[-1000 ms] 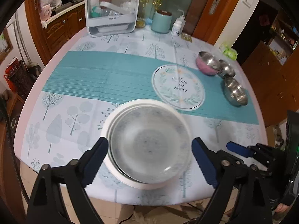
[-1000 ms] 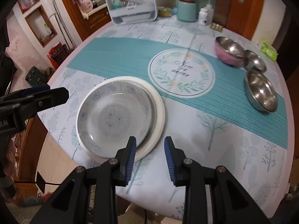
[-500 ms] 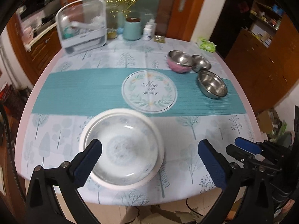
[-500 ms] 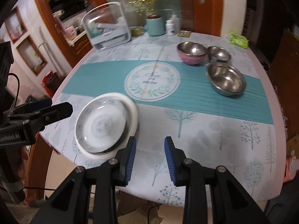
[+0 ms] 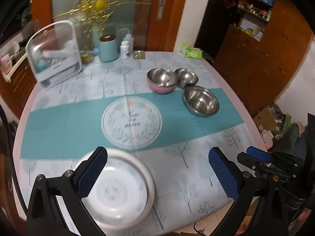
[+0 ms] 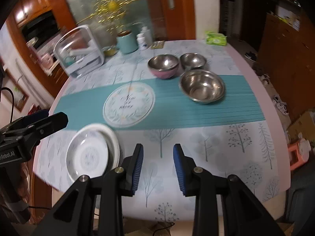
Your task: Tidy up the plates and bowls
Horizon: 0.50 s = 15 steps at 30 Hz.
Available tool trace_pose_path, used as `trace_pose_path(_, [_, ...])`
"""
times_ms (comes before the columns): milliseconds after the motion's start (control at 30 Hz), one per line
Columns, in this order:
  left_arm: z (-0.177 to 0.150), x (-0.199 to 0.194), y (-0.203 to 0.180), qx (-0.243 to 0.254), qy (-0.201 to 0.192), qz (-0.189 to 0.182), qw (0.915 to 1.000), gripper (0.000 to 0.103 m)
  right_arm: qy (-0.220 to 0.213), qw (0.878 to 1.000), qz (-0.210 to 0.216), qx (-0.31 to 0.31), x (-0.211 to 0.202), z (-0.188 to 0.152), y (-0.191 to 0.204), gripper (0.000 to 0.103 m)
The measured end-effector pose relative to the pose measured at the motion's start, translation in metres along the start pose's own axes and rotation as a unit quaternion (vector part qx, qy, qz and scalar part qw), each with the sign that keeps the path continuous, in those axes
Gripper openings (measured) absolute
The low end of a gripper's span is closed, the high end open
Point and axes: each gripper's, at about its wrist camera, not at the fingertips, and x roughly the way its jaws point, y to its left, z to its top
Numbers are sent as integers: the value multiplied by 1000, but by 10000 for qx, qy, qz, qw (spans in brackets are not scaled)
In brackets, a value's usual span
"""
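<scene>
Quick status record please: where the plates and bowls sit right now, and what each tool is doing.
plates: patterned plate stacked on white plate, near table edge
bowls: pink bowl, small steel bowl, large steel bowl, grouped far right, unstacked
left tool: open wide, empty, above the table
right tool: open, empty
table runner: teal, under the large steel bowl

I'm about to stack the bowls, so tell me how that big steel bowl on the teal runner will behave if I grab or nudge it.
The big steel bowl looks thin-walled, so it is probably light and stiff. Its shiny, rounded wall may slip between the fingers; gripping the rim seems safer. With that curved underside it could rock or slide on the teal runner if pushed.
</scene>
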Motion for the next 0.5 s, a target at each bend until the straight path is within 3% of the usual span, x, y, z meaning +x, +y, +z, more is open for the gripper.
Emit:
trace_pose_path(133, [28,15,-3,120,-11,-170,9998,102,-104,9993,-264,237,1,18,-6,32])
trace_pose_path(267, [55,32,-9,266,-85,-28,9996,102,-196,9974,-484,499,0,34,-12,32])
trace_pose_path(500, [85,44,-24,195,-228,-140,9995,102,-529,9942,-675,654,-8,66,-28,32])
